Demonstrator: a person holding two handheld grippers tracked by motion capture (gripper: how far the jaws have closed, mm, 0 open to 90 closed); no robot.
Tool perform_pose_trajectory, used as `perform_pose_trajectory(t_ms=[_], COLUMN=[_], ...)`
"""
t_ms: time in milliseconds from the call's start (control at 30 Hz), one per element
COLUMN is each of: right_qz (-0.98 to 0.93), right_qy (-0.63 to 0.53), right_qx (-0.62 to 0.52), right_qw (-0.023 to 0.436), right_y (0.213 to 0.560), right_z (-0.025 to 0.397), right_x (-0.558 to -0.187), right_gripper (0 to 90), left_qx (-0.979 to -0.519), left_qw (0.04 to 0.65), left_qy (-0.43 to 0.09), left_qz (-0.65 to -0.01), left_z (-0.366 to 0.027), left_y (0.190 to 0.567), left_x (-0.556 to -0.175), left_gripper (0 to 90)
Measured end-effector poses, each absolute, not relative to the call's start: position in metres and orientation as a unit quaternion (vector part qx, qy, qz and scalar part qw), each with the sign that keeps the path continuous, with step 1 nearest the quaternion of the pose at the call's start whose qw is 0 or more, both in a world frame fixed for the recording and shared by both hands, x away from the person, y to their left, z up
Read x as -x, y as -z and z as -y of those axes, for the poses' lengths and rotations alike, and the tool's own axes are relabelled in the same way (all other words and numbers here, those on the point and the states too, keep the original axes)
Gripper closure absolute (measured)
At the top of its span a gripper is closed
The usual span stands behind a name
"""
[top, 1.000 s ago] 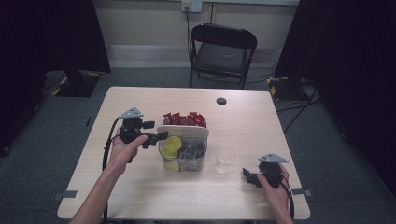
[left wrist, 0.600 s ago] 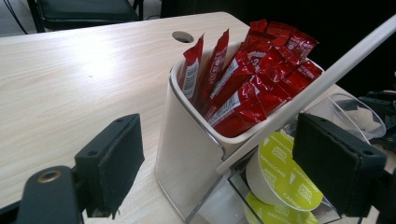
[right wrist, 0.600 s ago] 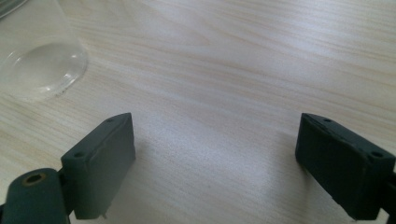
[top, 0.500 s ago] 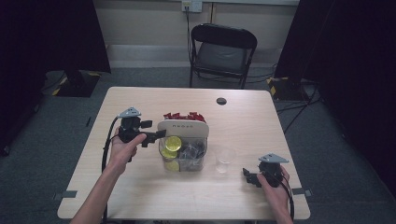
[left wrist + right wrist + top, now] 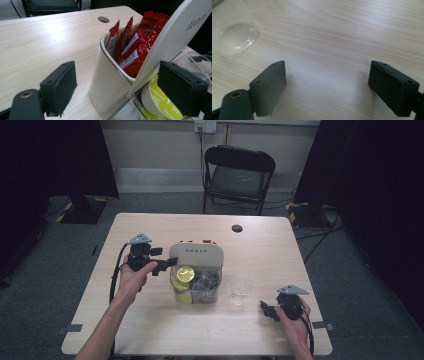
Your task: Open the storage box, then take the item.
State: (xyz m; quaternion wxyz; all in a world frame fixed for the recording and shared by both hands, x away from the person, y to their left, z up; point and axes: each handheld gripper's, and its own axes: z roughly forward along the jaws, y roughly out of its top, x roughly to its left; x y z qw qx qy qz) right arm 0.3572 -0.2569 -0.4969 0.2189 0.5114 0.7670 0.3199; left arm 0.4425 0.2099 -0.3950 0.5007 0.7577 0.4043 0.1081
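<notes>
Left tongs at the lid of a capsule box on a pale wooden surface (image 5: pixel 150 330).

The pale wood-grain surface carries a clear plastic box (image 5: pixel 196 287) with a tilted, cream, rounded lid (image 5: pixel 196 254), standing near its middle; behind the lid sit red sachets (image 5: pixel 135 47) in a cream compartment, in front of it lime-green coffee capsules (image 5: pixel 185 273). The left tongs (image 5: pixel 162 265) are spread wide, one jaw beside the lid's edge, gripping nothing. The right tongs (image 5: pixel 265 309) rest on the surface near the front right corner, jaws spread and empty. A small clear plastic cup (image 5: pixel 241 290) stands between the box and the right tongs.
</notes>
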Motion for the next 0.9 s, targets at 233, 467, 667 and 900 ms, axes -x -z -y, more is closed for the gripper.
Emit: perform_pose_trajectory(t_ms=[233,467,667,900], right_qz=[-0.761,-0.757,-0.767,-0.774], right_qy=[-0.336,-0.372,-0.39,-0.401], right_qx=[-0.512,-0.495,-0.467,-0.447], right_qw=[0.215,0.207,0.202,0.2], right_y=[0.489,0.471,0.459,0.439], right_z=[0.26,0.259,0.249,0.248], right_x=[-0.352,-0.346,-0.342,-0.338], right_gripper=[18.5,25.0,24.6,28.4], left_qx=[-0.758,-0.756,-0.756,-0.759], left_qw=[0.499,0.504,0.505,0.501], left_qy=[-0.114,-0.106,-0.1,-0.095], left_qz=[-0.405,-0.404,-0.404,-0.405], left_z=[-0.208,-0.209,-0.209,-0.207], left_y=[0.392,0.394,0.394,0.396], left_x=[-0.441,-0.443,-0.444,-0.445], left_gripper=[16.1,15.7,15.5,15.3])
